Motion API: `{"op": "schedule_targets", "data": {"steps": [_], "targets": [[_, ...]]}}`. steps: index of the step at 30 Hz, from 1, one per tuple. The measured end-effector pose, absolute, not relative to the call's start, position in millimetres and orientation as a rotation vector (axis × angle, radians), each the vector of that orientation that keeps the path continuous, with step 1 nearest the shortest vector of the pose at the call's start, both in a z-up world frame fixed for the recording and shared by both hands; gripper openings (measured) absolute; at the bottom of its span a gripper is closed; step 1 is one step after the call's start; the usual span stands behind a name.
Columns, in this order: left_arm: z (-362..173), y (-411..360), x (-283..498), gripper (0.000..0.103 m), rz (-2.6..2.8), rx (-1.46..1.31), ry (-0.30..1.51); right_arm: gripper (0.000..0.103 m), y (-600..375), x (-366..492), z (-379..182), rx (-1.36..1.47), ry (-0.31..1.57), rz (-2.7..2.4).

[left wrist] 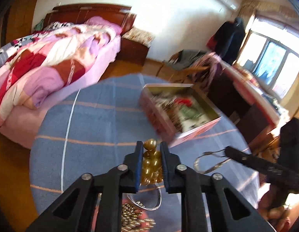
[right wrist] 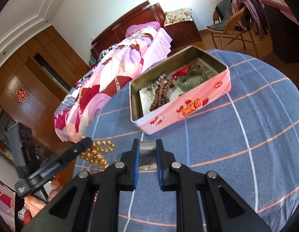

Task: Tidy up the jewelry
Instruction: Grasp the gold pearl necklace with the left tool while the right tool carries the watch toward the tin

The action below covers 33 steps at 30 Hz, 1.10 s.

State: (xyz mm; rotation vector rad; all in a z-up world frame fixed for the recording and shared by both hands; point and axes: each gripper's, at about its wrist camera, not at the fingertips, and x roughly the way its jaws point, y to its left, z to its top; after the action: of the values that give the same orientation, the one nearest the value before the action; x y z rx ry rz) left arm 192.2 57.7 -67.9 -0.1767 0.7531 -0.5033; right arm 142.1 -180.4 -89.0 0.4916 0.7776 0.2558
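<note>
My left gripper [left wrist: 151, 147] is shut on a gold bead necklace [left wrist: 151, 164], held above the blue checked tablecloth [left wrist: 95, 127]; it also shows in the right wrist view [right wrist: 96, 152]. My right gripper [right wrist: 147, 143] is shut on a silver mesh watch band [right wrist: 147, 152]; in the left wrist view the band hangs as a loop [left wrist: 207, 160] from its fingers [left wrist: 234, 153]. An open pink tin box [right wrist: 188, 104] stands ahead with brown bead strings [right wrist: 161, 94], a green bangle [right wrist: 192, 77] and a red piece inside.
A clear dish [left wrist: 149, 203] with gold jewelry sits under my left gripper. A bed [left wrist: 43, 67] stands beyond the table's left edge. A wicker chair [right wrist: 232, 29] with clothes and a dark desk [left wrist: 236, 100] stand beyond the far side.
</note>
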Motion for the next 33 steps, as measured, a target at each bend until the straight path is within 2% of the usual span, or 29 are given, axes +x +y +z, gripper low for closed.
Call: {"op": "schedule_targets", "data": {"steps": [5, 22, 33], "targets": [[-44, 53, 181, 0.01, -0.541, -0.186, 0.695, 0.019, -186, 138, -76, 0.512, 0.739, 0.259], [-24, 51, 175, 0.01, -0.582, -0.187, 0.642, 0.019, -200, 138, -57, 0.528, 0.673, 0.247], [-7, 17, 201, 0.01, -0.587, -0.166, 0.598, 0.019, -213, 170, -33, 0.508, 0.607, 0.226]]}}
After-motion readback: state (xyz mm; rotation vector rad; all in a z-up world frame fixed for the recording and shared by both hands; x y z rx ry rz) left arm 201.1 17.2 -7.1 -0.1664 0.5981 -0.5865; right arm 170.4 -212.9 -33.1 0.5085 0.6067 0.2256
